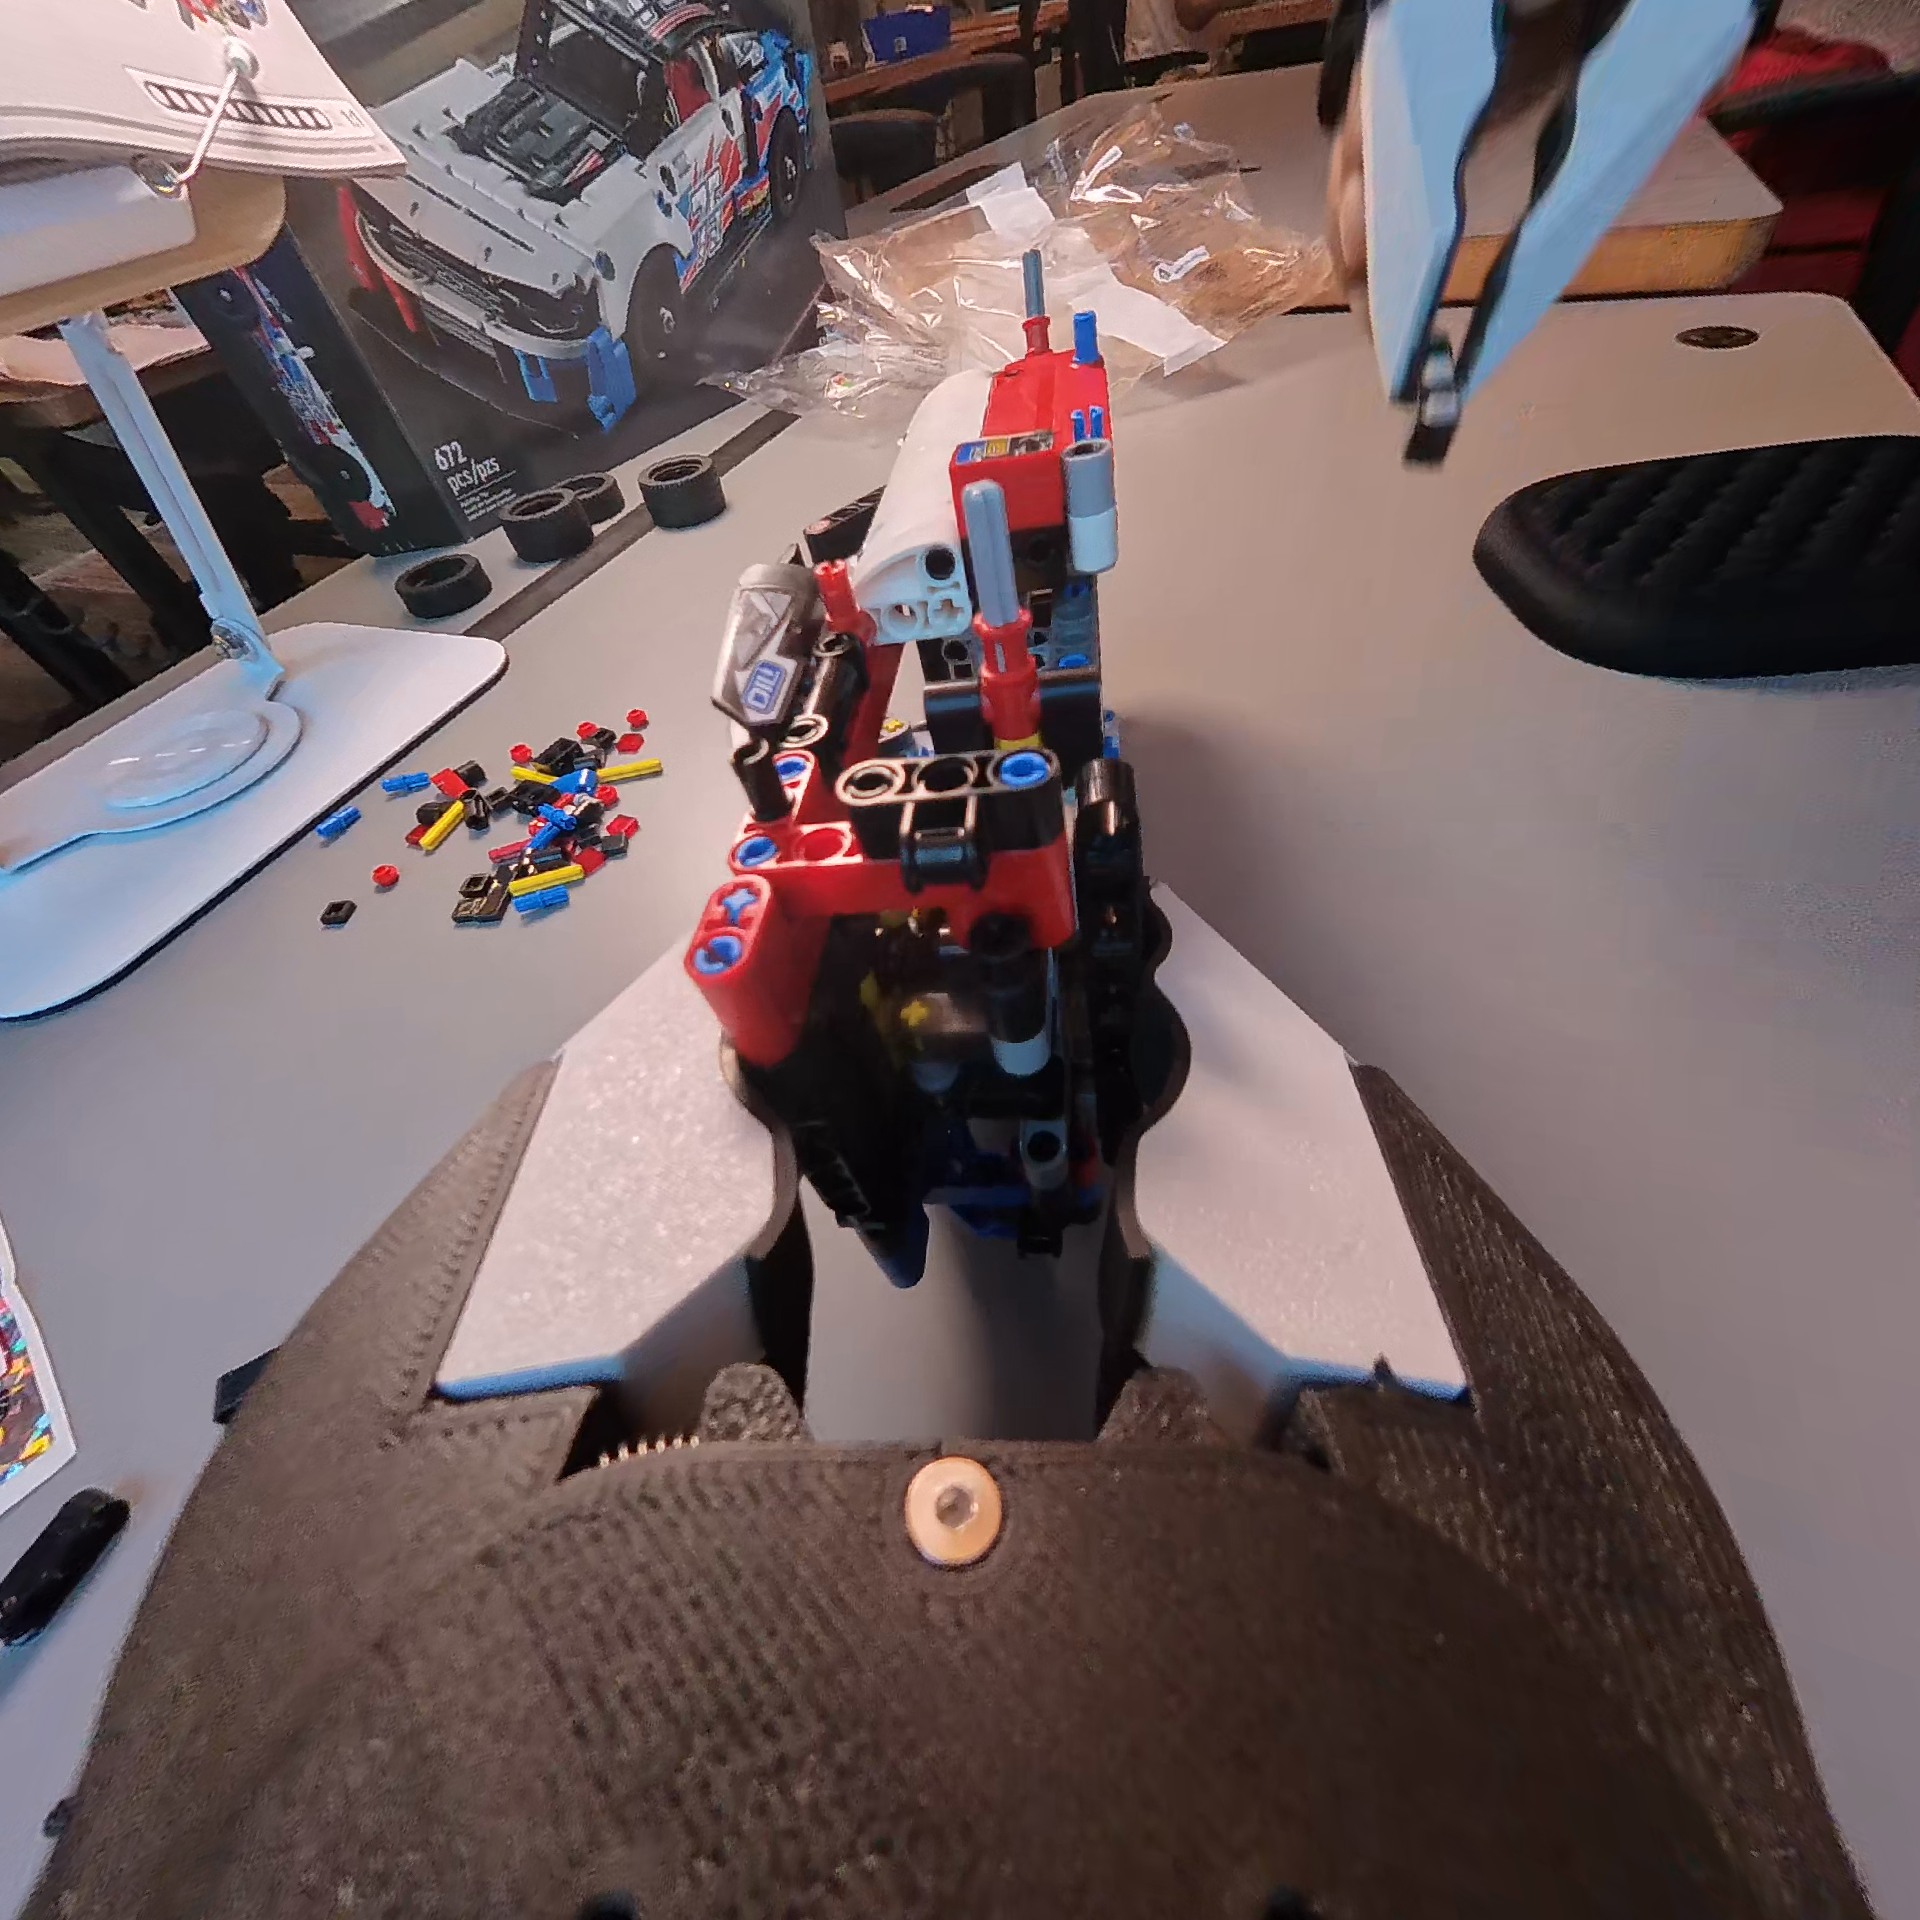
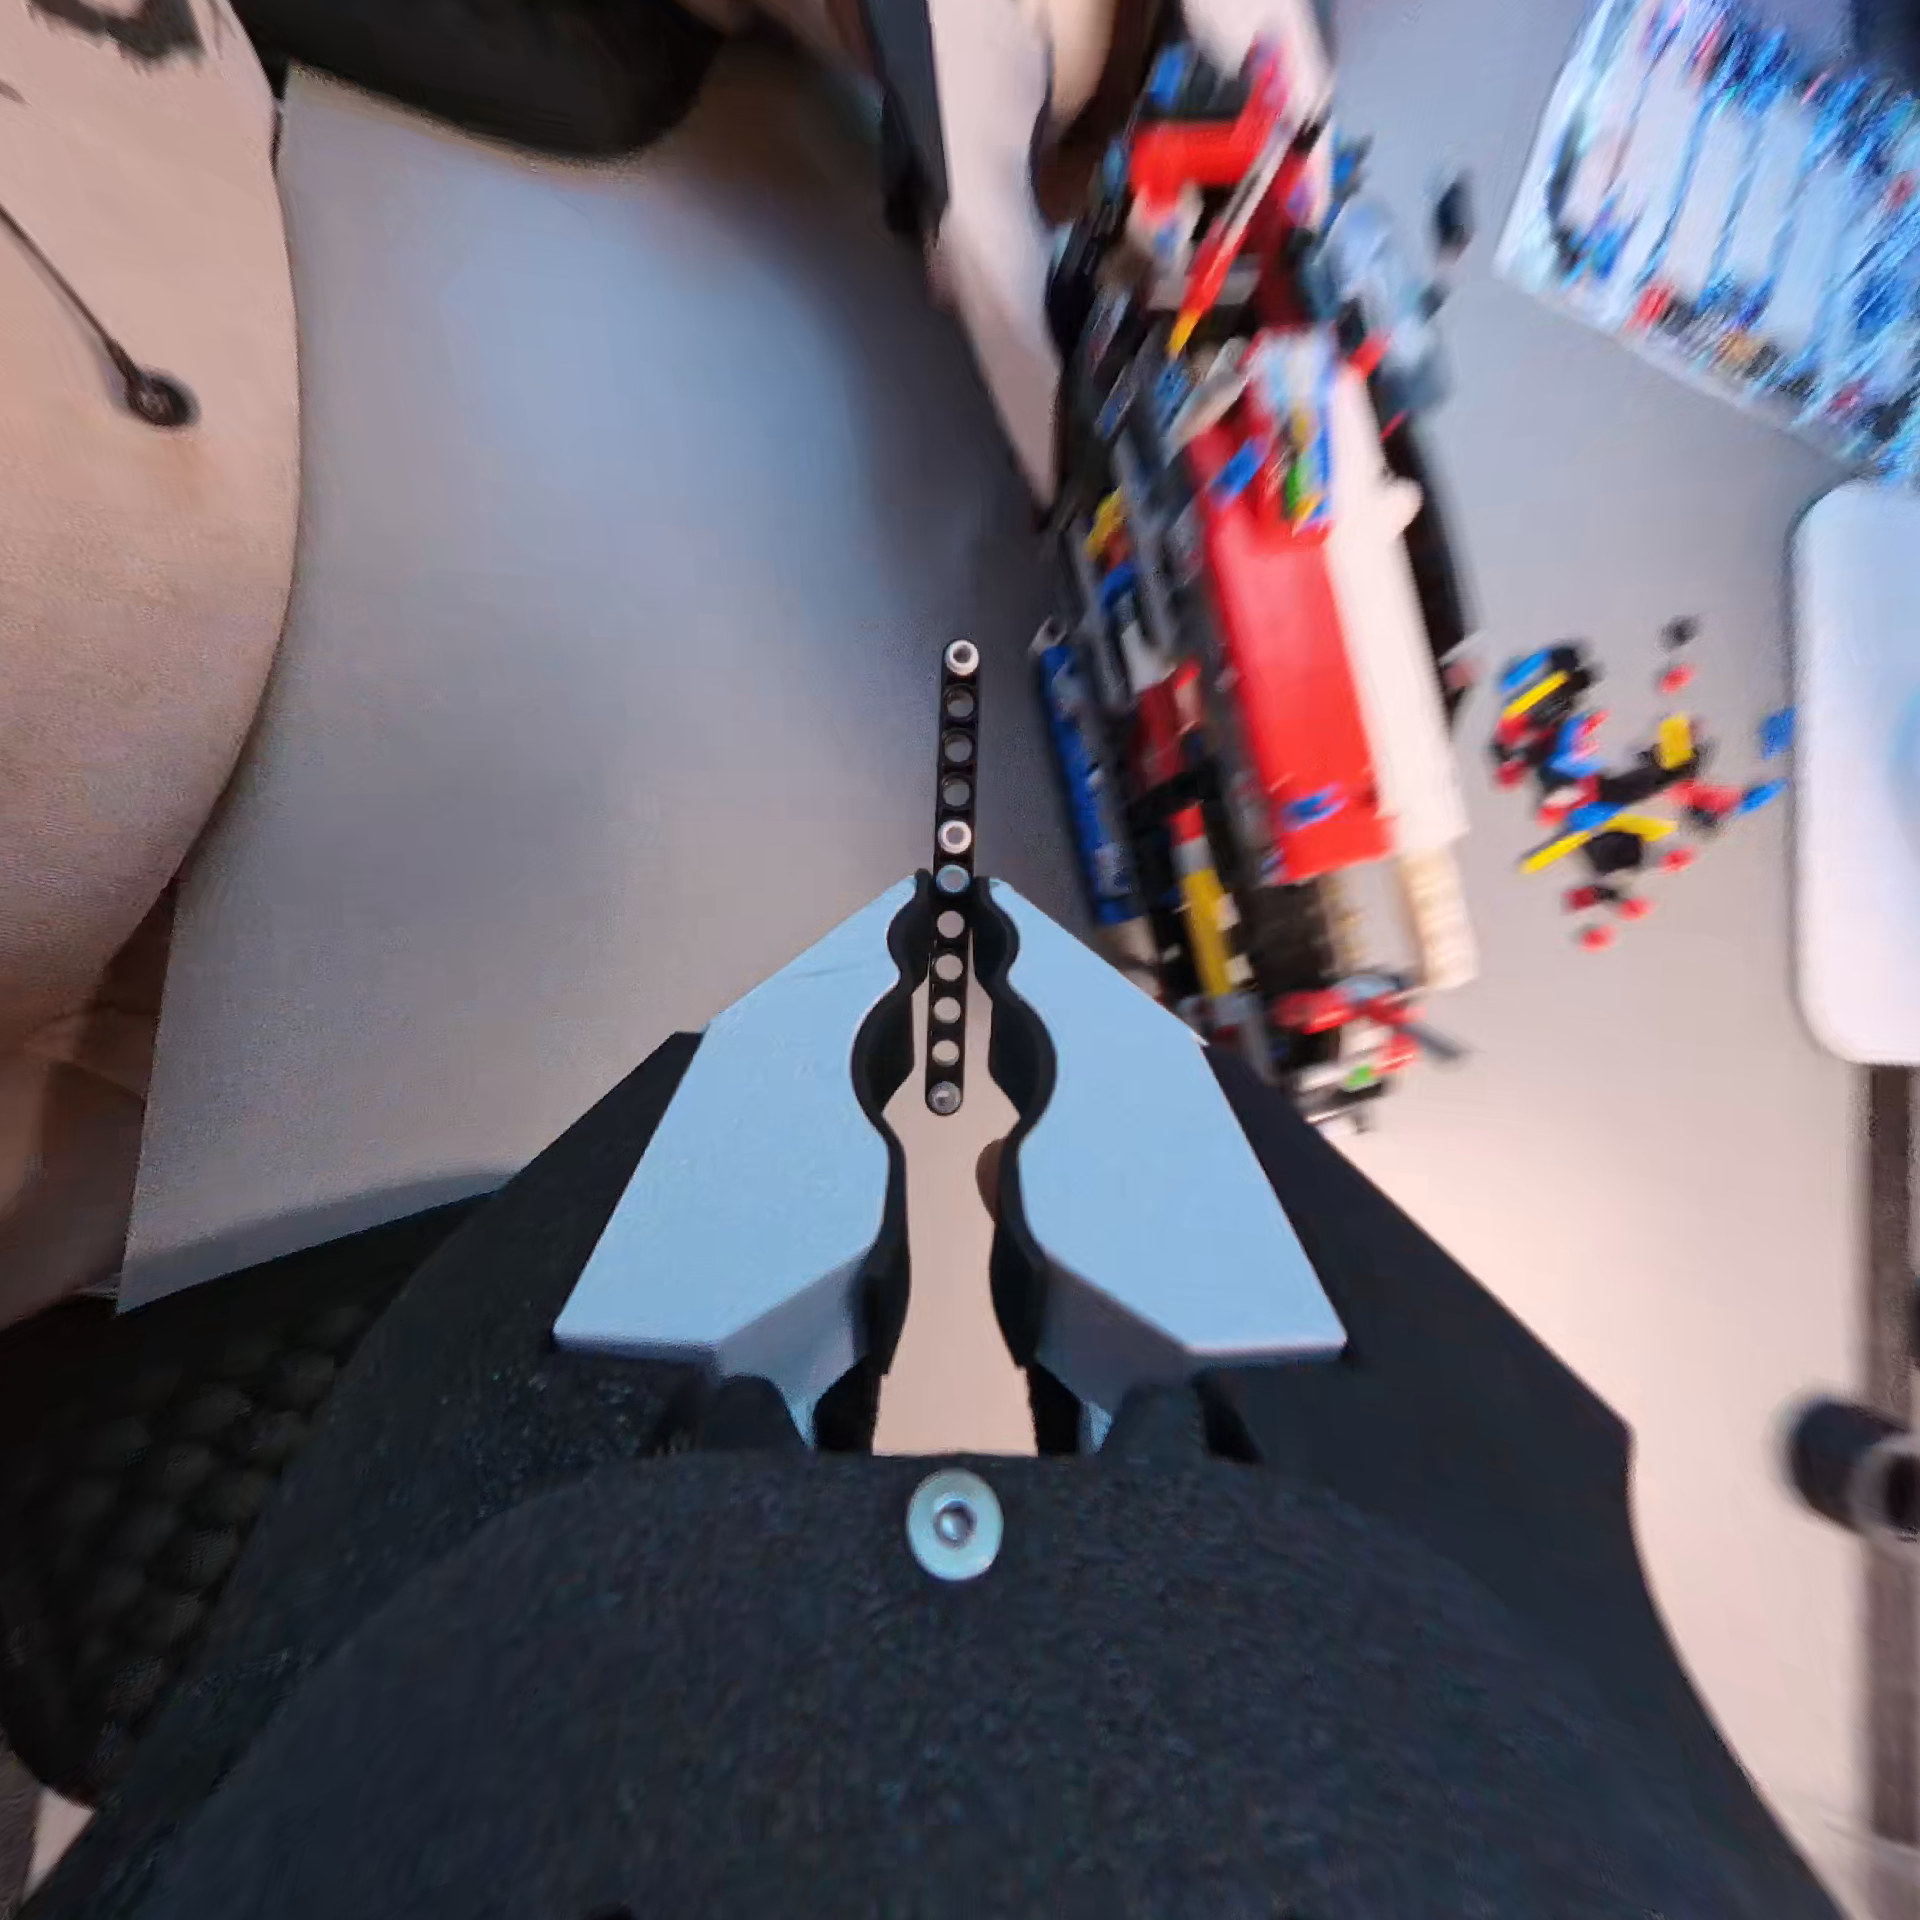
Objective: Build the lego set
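At the far left of the bench (image 1: 1351, 779) stands a white stand (image 1: 208, 707) carrying a booklet, then the set's box (image 1: 582, 260) with four black tyres (image 1: 545, 523) before it, and a scatter of loose pieces (image 1: 530, 821) in red, blue, yellow and black.

Centre, your left hand-held gripper (image 1: 951, 1101) is clamped on the lower black end of the part-built model (image 1: 935, 810), which stands up and away from the camera, its red beams and white panel uppermost. Expect it to be light but top-heavy and brittle at the joints: grey axles and small pins stick out and would likely pop off under a sideways knock. Keeping hold low on the stiff black frame, as you do, looks the safest place (not the white panel or the protruding axles).

To the right, crumpled clear bags (image 1: 1091, 239) lie behind, and your right hand-held gripper (image 2: 954, 888) hangs in the air above the bench, apart from the model. Its jaws are nearly closed, pinching a long black beam (image 2: 956, 769) edge-on about halfway along, the far half jutting forward. That beam is rigid, thin and smooth, so it may pivot in the pinch when pressed onto pins; a grip nearer the end being joined would probably steady it.
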The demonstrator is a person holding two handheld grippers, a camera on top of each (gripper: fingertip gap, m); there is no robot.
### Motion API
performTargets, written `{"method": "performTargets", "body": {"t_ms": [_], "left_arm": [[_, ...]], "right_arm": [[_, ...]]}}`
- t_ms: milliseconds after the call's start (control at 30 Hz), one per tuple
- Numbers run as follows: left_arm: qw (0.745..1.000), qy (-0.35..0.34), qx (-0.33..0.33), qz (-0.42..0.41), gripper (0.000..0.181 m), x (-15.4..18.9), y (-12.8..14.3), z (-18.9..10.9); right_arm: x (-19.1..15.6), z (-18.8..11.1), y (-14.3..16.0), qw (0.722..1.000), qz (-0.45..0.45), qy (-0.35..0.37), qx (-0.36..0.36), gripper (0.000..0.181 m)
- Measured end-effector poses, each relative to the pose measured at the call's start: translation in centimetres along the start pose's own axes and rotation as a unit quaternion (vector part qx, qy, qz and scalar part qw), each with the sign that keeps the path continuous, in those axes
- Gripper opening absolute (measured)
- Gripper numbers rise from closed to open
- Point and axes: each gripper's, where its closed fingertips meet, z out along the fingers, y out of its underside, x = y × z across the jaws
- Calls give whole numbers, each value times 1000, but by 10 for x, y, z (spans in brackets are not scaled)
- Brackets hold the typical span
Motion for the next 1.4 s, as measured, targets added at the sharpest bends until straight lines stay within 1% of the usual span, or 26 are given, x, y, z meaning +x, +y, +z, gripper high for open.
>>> {"method": "performTargets", "body": {"t_ms": [67, 100, 167, 233, 300, 433, 700, 967, 1033, 1133, 1400], "left_arm": [[1000, 4, 1, 7, 64, 1, 0, 0], [1000, 7, 2, 12, 64, 2, 0, 0], [1000, 12, 3, 20, 63, 4, -1, -1], [1000, 14, 3, 22, 63, 5, -1, -1], [1000, 12, 3, 22, 63, 6, -1, -2], [1000, 14, 6, 24, 63, 6, -1, -2], [999, 17, 8, 28, 63, 7, -1, -2], [999, 15, 8, 27, 63, 7, -2, -2], [1000, 15, 8, 17, 63, 6, -2, -1], [999, 24, 19, -15, 66, 8, -7, 1], [996, 14, 26, -84, 71, -1, -11, 10]], "right_arm": [[19, -17, -28, 999, -39, 7, -2, 4], [27, -20, -39, 998, -56, 6, -4, 4], [41, -18, -51, 997, -77, -9, -13, 4], [47, -8, -53, 996, -76, -42, -23, 4], [45, 4, -51, 994, -71, -71, -31, 4], [45, 18, -41, 993, -75, -78, -48, 4], [46, 19, -40, 992, -54, -101, -42, 4], [46, 20, -38, 989, -66, -102, -87, 4], [48, 20, -38, 989, -63, -99, -87, 4], [47, 20, -38, 989, -51, -112, -83, 4], [56, 20, -37, 989, -30, -116, -83, 4]]}}
